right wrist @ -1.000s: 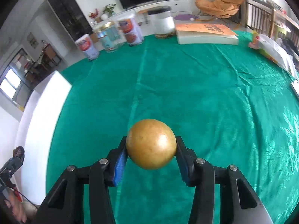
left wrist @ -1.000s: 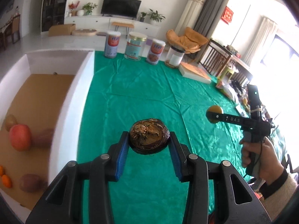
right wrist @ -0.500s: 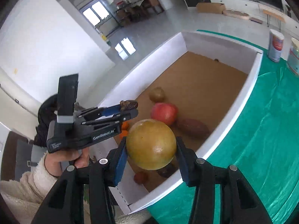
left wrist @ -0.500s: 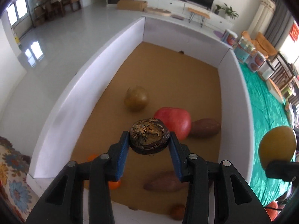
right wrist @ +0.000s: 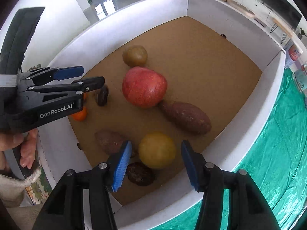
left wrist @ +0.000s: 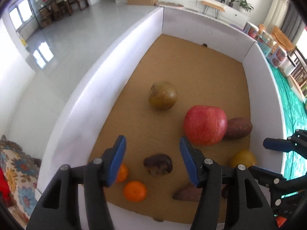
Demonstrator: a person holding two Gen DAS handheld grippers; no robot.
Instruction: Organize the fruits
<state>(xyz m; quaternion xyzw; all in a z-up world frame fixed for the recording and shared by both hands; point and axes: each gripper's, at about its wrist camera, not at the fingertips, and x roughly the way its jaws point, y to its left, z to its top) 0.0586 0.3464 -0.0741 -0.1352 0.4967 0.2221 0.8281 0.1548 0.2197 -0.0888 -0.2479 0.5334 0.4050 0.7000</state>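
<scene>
A white-walled box [left wrist: 107,63] with a brown floor holds the fruit. My left gripper [left wrist: 152,154] is open above a dark wrinkled fruit [left wrist: 158,164] lying on the floor. My right gripper [right wrist: 156,160] is open over a yellow round fruit [right wrist: 157,149], which also shows in the left wrist view [left wrist: 243,159]. A red apple [left wrist: 205,127], a brownish-green round fruit [left wrist: 162,98], sweet potatoes [right wrist: 185,117] and small oranges [left wrist: 134,191] lie in the box. The left gripper [right wrist: 80,76] shows in the right wrist view.
The box's right wall [right wrist: 255,103] borders a green tablecloth [right wrist: 278,163]. Tins [left wrist: 276,54] stand beyond the box's far right corner. A second dark fruit [right wrist: 140,174] lies by the near wall. A patterned cloth [left wrist: 17,172] lies left of the box.
Both grippers have opened and let go: the dark wrinkled fruit and the yellow fruit now lie on the box floor. Both grippers moved lower into the box.
</scene>
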